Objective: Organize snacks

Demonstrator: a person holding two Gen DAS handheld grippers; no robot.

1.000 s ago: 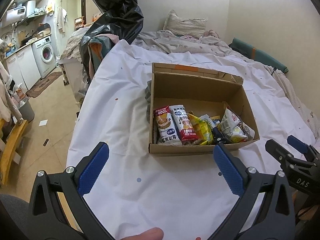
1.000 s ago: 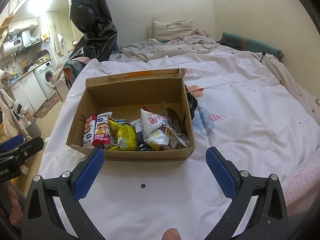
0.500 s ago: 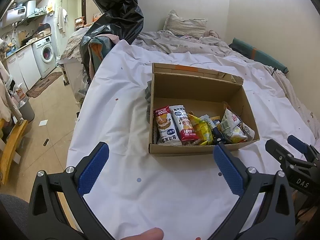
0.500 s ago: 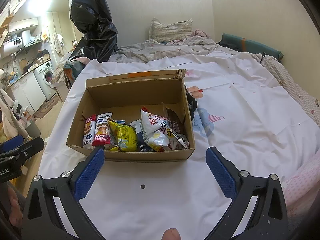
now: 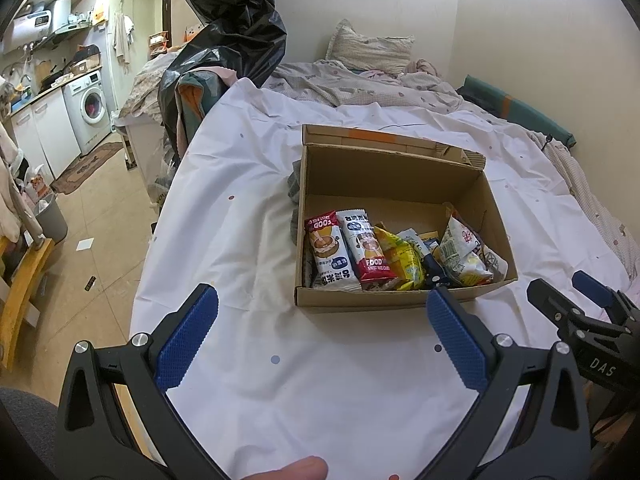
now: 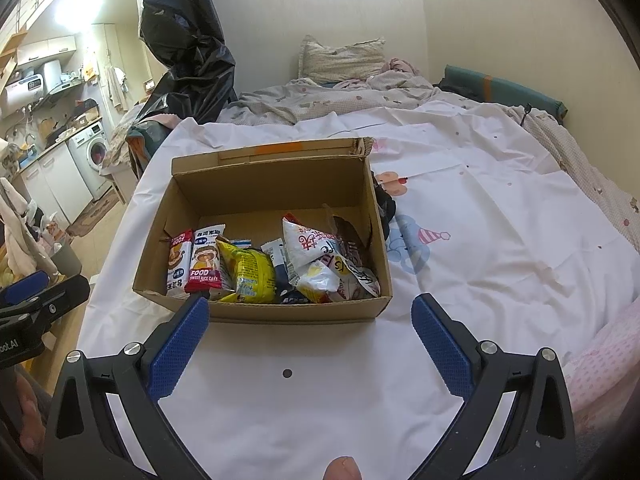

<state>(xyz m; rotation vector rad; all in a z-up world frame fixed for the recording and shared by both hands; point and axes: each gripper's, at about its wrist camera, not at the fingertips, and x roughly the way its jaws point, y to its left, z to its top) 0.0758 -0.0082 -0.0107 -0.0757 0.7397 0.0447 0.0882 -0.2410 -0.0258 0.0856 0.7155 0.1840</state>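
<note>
Snacks (image 6: pixel 276 266) lie bunched along the near wall of the cardboard box (image 6: pixel 264 312) (far half bare); left gripper (image 5: pixel 322 332) and right gripper (image 6: pixel 310 334) hover spread, empty, short of it – early or late, unclear

Beige walls, tile floor (image 5: pixel 100 216), washer (image 5: pixel 90 110) by kitchen units

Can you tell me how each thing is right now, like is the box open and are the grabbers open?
cardboard box: open, flaps up, sitting on the white sheet
snack packets: inside the box, bunched along the near wall
left gripper: open, holding nothing
right gripper: open, holding nothing
pillow: propped against the wall
</note>
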